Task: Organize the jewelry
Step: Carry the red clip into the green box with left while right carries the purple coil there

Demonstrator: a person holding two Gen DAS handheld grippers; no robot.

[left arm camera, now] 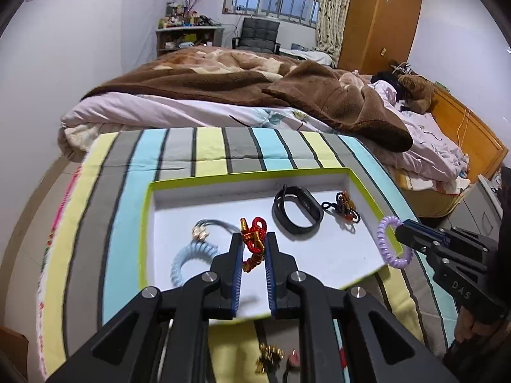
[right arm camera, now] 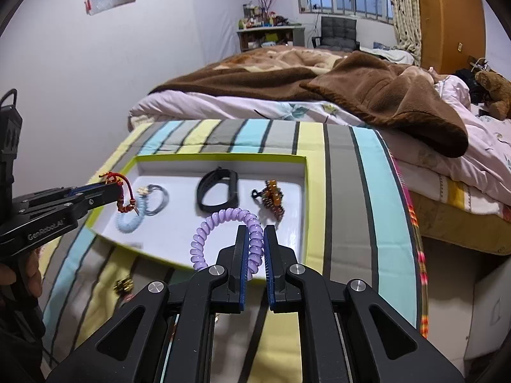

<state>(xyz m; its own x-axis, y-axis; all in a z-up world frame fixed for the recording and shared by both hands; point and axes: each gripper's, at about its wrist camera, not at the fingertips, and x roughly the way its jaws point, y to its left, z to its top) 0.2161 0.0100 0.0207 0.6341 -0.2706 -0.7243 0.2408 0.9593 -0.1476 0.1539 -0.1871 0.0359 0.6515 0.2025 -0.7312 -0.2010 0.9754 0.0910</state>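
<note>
The left tool (left arm camera: 252, 245) clenches a red cord (left arm camera: 254, 239) over the tray (left arm camera: 242, 177); the right tool (right arm camera: 255, 239) grips a purple coil (right arm camera: 220, 220) at lower centre.

Hidden, cropped and blurred bits around the striped cloth

Near the front edge of the striped cloth (left arm camera: 204, 146), small gold pieces (left arm camera: 270, 356) and something pinkish-red (left arm camera: 293, 360) sit half behind the left gripper (left arm camera: 254, 242) frame, too blurred to name. The pale blue coil (left arm camera: 191, 263) is partly covered by that gripper's finger, and the near rim of the tray (left arm camera: 249, 175) goes under it. The red cord bracelet (left arm camera: 254, 239) is only partly visible between the pads. The person's hands run off the picture edges. The far shelf clutter (right arm camera: 265, 19) is too small to make out.
</note>
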